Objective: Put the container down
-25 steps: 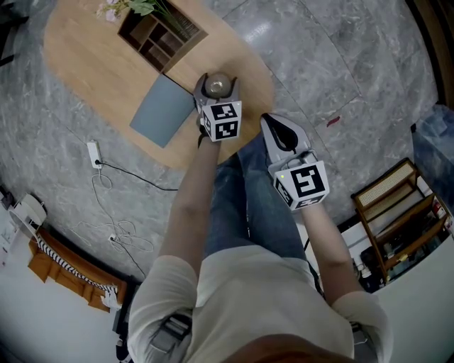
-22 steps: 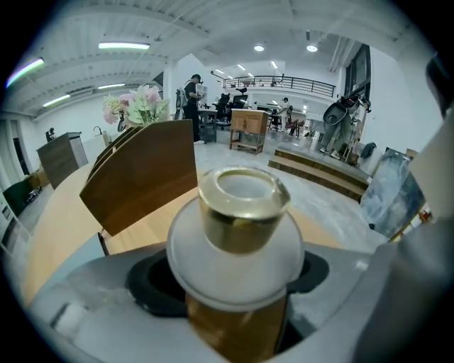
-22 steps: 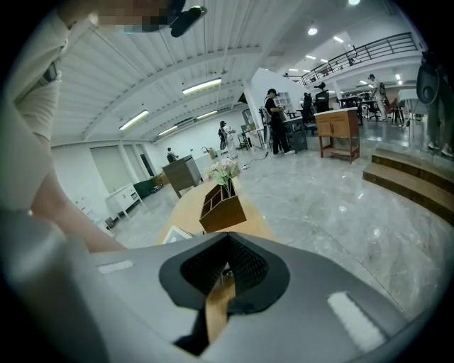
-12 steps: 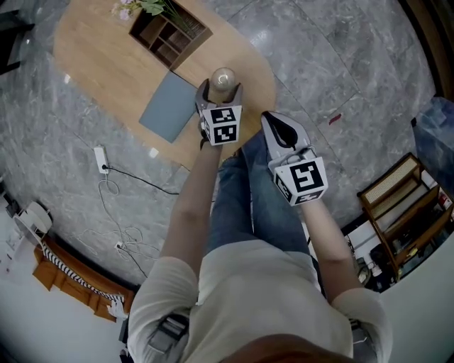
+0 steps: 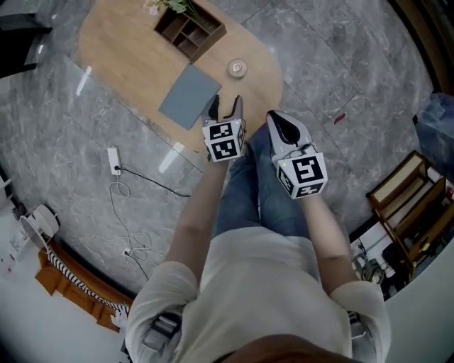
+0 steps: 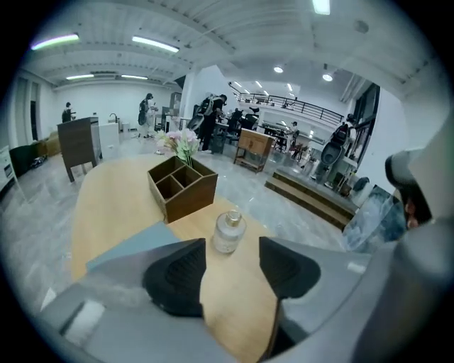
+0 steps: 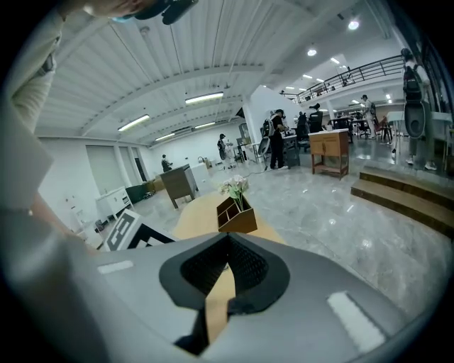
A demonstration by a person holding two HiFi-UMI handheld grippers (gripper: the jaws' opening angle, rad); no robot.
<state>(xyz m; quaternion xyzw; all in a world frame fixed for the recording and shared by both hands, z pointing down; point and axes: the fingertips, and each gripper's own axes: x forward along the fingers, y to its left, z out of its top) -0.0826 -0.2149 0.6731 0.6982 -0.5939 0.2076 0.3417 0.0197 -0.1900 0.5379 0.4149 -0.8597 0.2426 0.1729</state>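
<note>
The container, a small round glass bottle [image 5: 237, 68] with a short neck, stands upright on the oval wooden table [image 5: 128, 57]. In the left gripper view the bottle [image 6: 228, 230] sits beyond the fingertips, apart from them. My left gripper [image 5: 223, 105] hovers at the table's near edge; its jaws are closing with nothing between them [image 6: 233, 244]. My right gripper [image 5: 274, 117] is held off the table over the person's lap, its jaws shut and empty [image 7: 228, 244].
A brown wooden organizer box [image 5: 190, 30] with flowers [image 5: 170, 6] stands at the table's far end. A grey mat [image 5: 189, 96] lies left of the bottle. A power strip and cable [image 5: 113, 159] lie on the floor; a wooden shelf [image 5: 415, 205] stands at right.
The left gripper had its jaws around the bottle; it has let go and drawn back toward the person. The bottle stays standing on the table. The right gripper has barely moved.
</note>
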